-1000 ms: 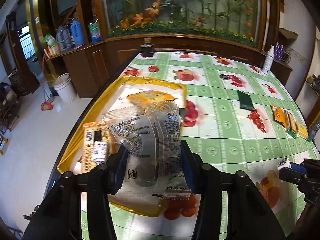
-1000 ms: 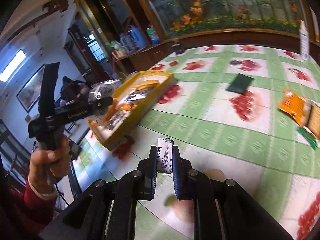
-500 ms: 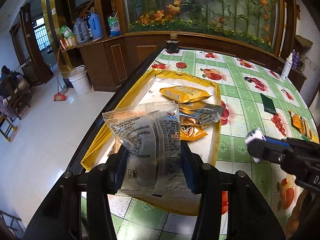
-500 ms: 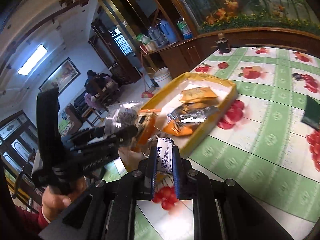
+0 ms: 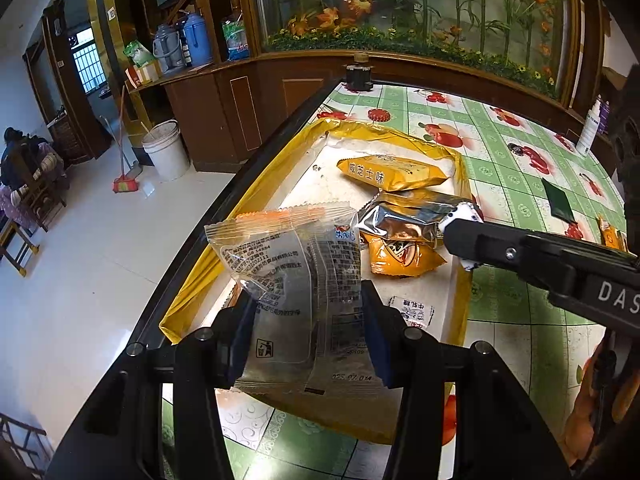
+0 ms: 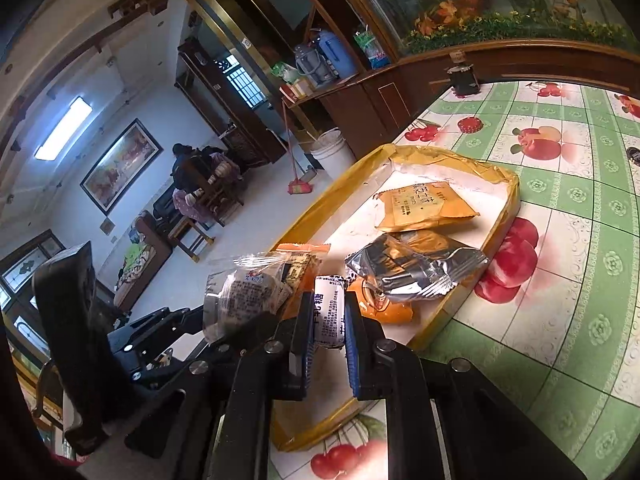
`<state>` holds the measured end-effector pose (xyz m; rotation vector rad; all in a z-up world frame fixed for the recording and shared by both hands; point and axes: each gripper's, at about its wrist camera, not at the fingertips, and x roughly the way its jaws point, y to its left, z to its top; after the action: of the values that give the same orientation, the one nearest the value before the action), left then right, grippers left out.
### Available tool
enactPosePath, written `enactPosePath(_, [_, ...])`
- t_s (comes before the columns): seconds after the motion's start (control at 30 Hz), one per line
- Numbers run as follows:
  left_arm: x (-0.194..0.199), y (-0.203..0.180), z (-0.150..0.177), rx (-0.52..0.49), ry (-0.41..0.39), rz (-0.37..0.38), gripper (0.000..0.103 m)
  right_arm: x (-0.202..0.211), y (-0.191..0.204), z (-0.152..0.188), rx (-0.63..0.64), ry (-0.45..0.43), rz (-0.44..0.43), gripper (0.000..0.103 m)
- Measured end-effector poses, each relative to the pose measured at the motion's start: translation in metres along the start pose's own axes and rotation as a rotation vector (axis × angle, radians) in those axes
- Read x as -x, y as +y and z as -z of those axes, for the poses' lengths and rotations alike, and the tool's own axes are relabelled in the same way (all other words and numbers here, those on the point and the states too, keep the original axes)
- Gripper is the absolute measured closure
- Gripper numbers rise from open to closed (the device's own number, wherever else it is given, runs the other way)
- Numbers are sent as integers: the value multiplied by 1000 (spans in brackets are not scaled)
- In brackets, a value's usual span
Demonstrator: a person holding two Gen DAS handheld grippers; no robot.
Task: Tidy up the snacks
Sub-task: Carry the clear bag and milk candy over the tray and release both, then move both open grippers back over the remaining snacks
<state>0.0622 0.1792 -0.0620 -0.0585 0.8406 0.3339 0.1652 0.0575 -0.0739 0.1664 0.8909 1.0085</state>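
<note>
On the desk [image 5: 520,152] with its fruit-print cloth sits a yellow tray [image 5: 400,136] holding 3 snack packets, likely the collecting spot. Above its near end, the left claw [image 5: 308,332] is clamped on a clear packet [image 5: 296,272], whose contents are hard to make out. The right claw [image 6: 328,320] grips a small white candy [image 6: 329,312], poised over the tray, probably for dropping; its print is unreadable.

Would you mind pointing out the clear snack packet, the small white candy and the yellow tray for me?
clear snack packet [image 5: 292,280], left wrist view, on its printed middle panel.
small white candy [image 6: 329,312], right wrist view, on the wrapper's lettered face between the fingers.
yellow tray [image 6: 510,204], right wrist view, on its right-hand wall.
</note>
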Motion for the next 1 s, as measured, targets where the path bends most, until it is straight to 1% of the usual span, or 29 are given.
enactPosePath(0.27, [-5, -3, -2, -14, -2, -23, 55, -14, 5, 2, 53, 20, 63, 89])
enactPosePath(0.63, [-8, -6, -5, -26, -2, -34, 55, -16, 6, 1, 78, 22, 94, 89])
enactPosePath(0.73, [-8, -6, -6, -23, -1, -40, 54, -17, 4, 0, 74, 19, 98, 86])
enactPosePath(0.83, [-5, -5, -7, -9, -8, -40, 51, -15, 3, -1, 61, 10, 89, 85])
enactPosePath(0.93, [0, -2, -9, -1, -25, -51, 40, -12, 3, -2, 54, 2, 85, 80])
enactPosePath(0.97, [2, -2, -10, -3, -33, -64, 33, -10, 2, -2, 50, -4, 85, 74])
enactPosePath(1.0, [4, -2, -10, -3, -42, -72, 29, -7, 2, -3, 47, -9, 85, 69])
